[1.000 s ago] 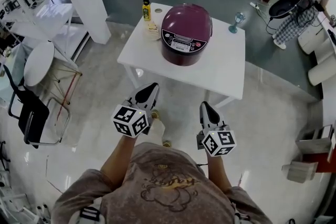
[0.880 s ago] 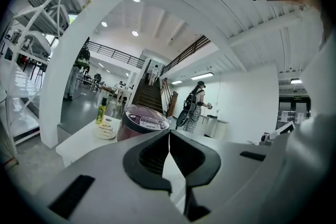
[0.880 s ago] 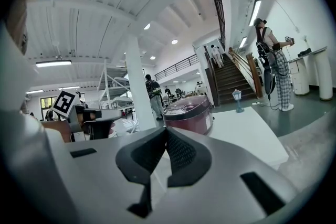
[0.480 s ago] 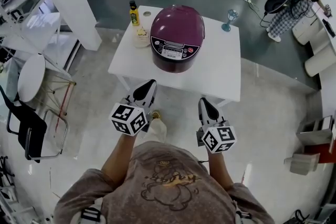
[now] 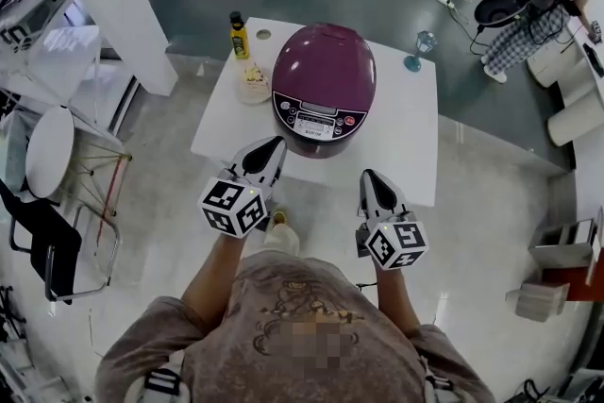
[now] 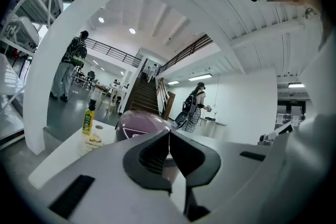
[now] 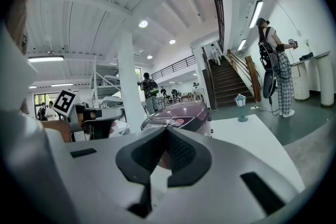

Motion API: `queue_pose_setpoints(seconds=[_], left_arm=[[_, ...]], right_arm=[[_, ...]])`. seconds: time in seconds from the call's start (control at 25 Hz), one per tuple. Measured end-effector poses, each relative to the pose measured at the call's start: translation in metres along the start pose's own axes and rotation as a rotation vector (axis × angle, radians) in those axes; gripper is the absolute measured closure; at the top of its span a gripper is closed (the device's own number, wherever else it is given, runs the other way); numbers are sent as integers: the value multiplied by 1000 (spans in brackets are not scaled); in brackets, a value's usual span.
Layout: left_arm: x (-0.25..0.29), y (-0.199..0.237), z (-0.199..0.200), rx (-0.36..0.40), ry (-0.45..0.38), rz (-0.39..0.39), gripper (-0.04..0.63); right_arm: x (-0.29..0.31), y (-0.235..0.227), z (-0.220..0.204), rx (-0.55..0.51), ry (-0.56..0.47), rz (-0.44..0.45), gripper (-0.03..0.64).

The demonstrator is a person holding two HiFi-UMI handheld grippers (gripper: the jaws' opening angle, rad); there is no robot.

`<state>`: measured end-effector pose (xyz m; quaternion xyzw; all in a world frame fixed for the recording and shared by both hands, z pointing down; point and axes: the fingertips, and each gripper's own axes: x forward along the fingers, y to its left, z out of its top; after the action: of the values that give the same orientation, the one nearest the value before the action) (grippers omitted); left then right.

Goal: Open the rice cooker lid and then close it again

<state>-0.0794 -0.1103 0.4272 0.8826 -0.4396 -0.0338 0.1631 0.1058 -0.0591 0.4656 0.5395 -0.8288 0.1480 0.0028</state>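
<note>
- The left gripper [image 5: 269, 149] and right gripper [image 5: 371, 180], 2 in all, are holding their jaws pressed together on nothing, hovering at the counter's [image 5: 408, 142] near edge.
- 1 purple rice cooker [image 5: 324, 75] is sitting closed on it, its panel print too small to read.
- 1 yellow bottle [image 5: 239, 35] and 1 blue glass [image 5: 422, 48] are standing nearby.

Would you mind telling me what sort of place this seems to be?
Probably a big open hall, a lab or showroom rather than a home: a wide staircase climbs to a railed upper floor, and the rice cooker sits on a small white table.
</note>
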Motion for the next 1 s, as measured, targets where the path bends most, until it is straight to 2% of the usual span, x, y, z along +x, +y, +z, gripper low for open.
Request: queue_pose_setpoints(seconds=[0.64, 1.0], left_arm=[[88, 47, 32, 15, 46, -103, 572], [112, 65, 39, 13, 69, -146, 572]], right_arm=[[81, -34, 42, 3, -21, -88, 615], [115, -48, 51, -10, -20, -104, 615]])
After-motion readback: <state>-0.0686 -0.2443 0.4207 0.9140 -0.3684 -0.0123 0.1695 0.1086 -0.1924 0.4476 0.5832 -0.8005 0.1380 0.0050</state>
